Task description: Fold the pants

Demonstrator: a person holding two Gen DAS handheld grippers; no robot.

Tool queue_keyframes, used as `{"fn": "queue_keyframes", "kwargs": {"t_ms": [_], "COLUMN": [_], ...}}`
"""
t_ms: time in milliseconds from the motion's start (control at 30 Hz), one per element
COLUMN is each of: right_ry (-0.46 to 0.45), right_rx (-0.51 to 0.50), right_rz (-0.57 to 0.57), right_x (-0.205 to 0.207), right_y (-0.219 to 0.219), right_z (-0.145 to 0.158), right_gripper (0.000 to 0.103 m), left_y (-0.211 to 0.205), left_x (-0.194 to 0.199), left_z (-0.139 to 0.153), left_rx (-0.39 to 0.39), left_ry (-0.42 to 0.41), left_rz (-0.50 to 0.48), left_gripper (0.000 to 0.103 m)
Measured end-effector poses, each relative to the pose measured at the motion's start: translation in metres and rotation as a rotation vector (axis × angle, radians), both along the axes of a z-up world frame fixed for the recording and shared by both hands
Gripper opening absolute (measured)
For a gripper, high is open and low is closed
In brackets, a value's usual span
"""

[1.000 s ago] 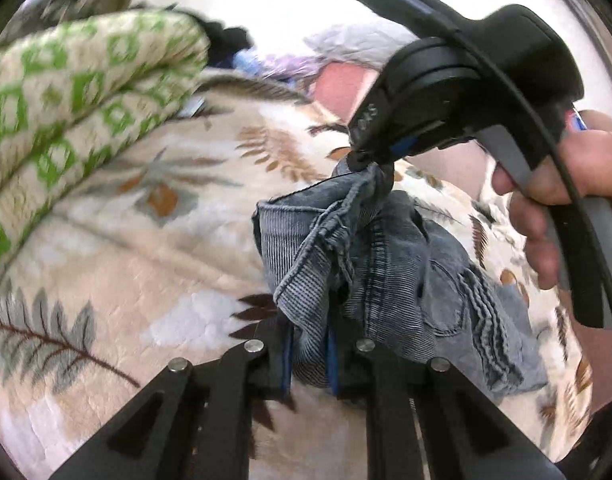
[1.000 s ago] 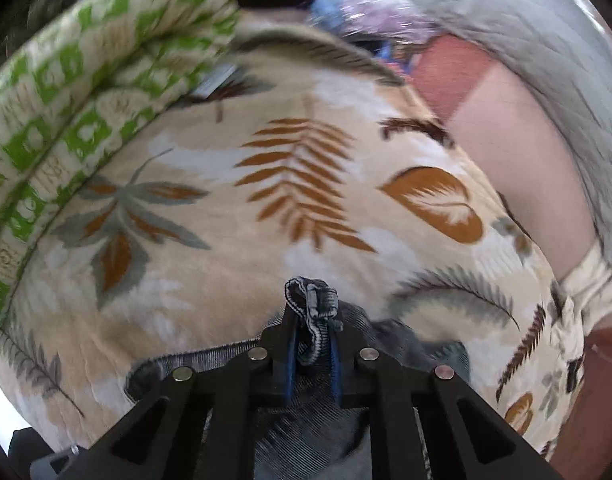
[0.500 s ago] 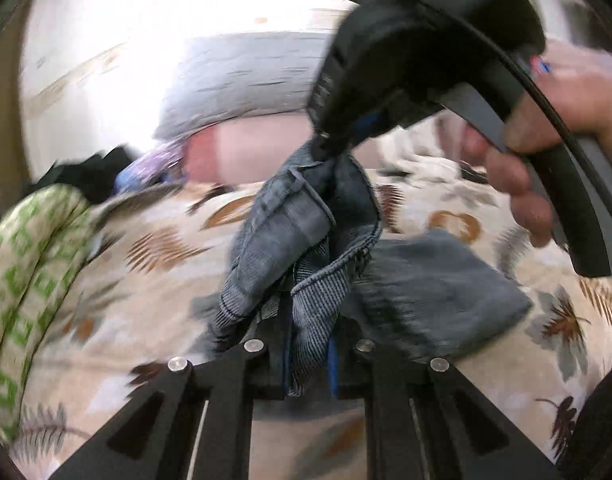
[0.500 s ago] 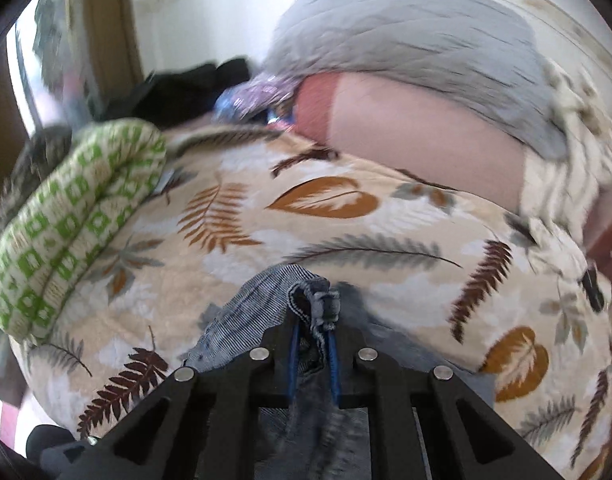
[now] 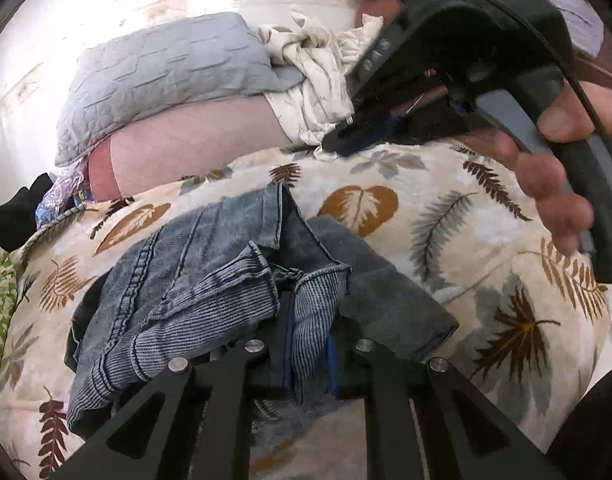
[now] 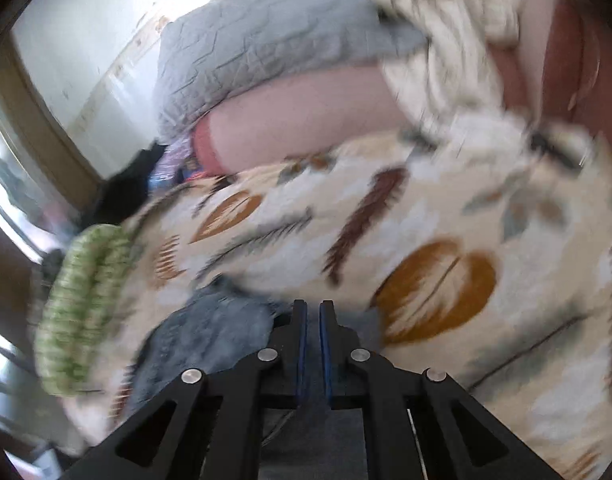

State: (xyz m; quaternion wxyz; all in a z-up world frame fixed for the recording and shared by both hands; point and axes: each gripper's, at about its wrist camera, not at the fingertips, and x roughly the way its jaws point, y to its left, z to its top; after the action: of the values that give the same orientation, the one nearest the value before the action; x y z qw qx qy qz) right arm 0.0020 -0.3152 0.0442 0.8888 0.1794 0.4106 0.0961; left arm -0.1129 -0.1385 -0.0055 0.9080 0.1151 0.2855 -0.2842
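Note:
Blue-grey denim pants point(image 5: 210, 272) lie bunched on the leaf-print blanket point(image 5: 445, 248). My left gripper point(image 5: 309, 344) sits low at the front edge of the heap, shut on a ribbed fold of the denim. In the left wrist view my right gripper point(image 5: 339, 144) hovers above the far side of the blanket, held by a hand point(image 5: 553, 176), clear of the pants. The right wrist view is blurred. There my right gripper point(image 6: 310, 320) has its blue pads nearly together with nothing between them, and the pants point(image 6: 210, 332) lie just left of its fingers.
A grey quilted pillow point(image 5: 166, 76) rests on a pink bolster point(image 5: 194, 148) at the far side, beside crumpled cream cloth point(image 5: 317, 76). A green-and-white patterned quilt roll point(image 6: 86, 304) borders the blanket on the left. Dark clothing point(image 5: 14, 216) lies at the far left corner.
The denim that was in my right gripper is out of it, and that gripper has swung away to the far right. The pants have dropped onto the blanket. Both views have rolled round.

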Motion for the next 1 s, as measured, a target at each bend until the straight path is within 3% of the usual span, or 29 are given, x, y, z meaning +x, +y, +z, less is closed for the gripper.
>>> {"fn": "queue_keyframes", "kwargs": {"t_ms": [100, 167, 233, 267, 533, 700, 800, 933, 1000], "right_ry": [0.109, 0.122, 0.183, 0.194, 0.228, 0.24, 0.184, 0.112, 0.085], "right_rx": [0.236, 0.294, 0.358, 0.385, 0.55, 0.531, 0.467, 0.385, 0.387], "right_rz": [0.02, 0.027, 0.043, 0.029, 0.027, 0.038, 0.073, 0.05, 0.036], "right_x": [0.01, 0.015, 0.023, 0.022, 0.017, 0.014, 0.008, 0.0, -0.003], "right_y": [-0.013, -0.013, -0.008, -0.008, 0.003, 0.04, 0.059, 0.056, 0.044], "right_z": [-0.032, -0.044, -0.06, -0.065, -0.094, -0.103, -0.093, -0.073, -0.066], "right_gripper": [0.011, 0.017, 0.063, 0.07, 0.077, 0.075, 0.023, 0.012, 0.012], "left_y": [0.004, 0.005, 0.006, 0.009, 0.021, 0.025, 0.025, 0.015, 0.007], "left_x": [-0.003, -0.007, -0.009, -0.01, -0.021, -0.029, -0.033, -0.037, -0.038], "left_z": [-0.003, -0.005, -0.006, -0.005, -0.002, 0.006, 0.008, 0.016, 0.02], "left_rx": [0.001, 0.007, 0.005, 0.001, -0.028, -0.026, -0.012, 0.002, 0.005], "left_ry": [0.008, 0.002, 0.011, 0.014, 0.029, 0.013, 0.01, -0.013, -0.022], "left_rz": [-0.001, -0.002, -0.002, 0.0, 0.006, 0.001, -0.002, -0.028, -0.046], "left_gripper": [0.013, 0.013, 0.013, 0.013, 0.013, 0.013, 0.013, 0.013, 0.013]}}
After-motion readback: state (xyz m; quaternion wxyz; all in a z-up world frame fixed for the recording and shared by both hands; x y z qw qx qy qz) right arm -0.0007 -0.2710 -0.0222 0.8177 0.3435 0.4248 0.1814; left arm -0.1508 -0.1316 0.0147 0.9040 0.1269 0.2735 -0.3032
